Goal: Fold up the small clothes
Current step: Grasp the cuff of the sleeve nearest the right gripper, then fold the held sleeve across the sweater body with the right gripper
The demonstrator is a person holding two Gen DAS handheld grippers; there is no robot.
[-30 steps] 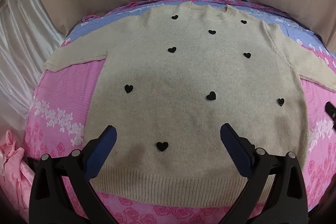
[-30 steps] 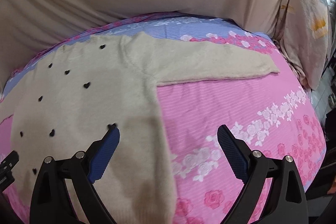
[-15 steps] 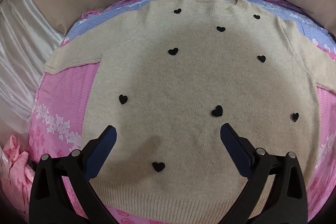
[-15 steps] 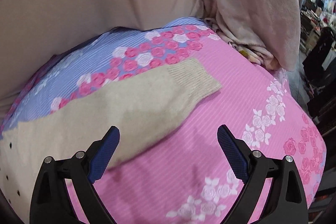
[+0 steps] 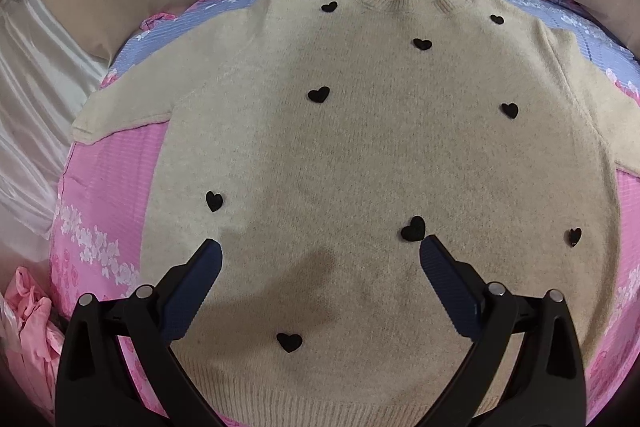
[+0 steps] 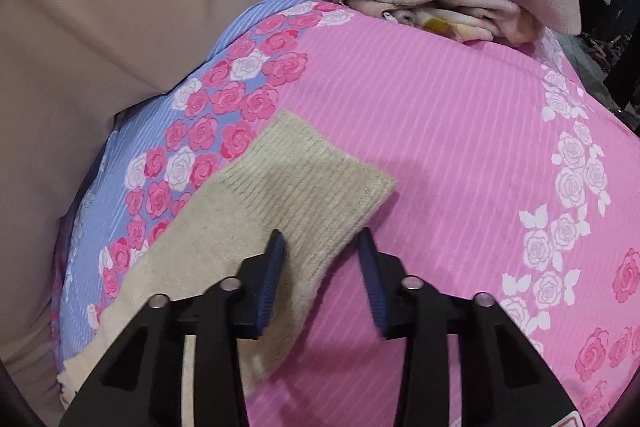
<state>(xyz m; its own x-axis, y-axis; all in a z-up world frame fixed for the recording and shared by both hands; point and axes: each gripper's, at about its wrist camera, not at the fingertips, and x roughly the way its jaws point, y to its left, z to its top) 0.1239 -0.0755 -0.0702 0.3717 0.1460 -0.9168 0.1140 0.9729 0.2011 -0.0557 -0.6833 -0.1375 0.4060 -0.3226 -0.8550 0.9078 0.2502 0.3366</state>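
- The beige heart-print sweater (image 5: 360, 163) lies flat, front up, on the pink floral bedsheet (image 6: 460, 131), neckline away from the left gripper (image 5: 320, 251).
- The right sleeve cuff (image 6: 312, 179) lies just ahead of the right gripper (image 6: 322, 241); the sleeve's long axis runs from lower left to the cuff.
- Right fingers have just been closing; the cuff's near edge sits between them, pads not yet visibly pressing.
- Left fingers stand wide apart over the sweater body, holding nothing.
- The right hand is nearer the cuff.
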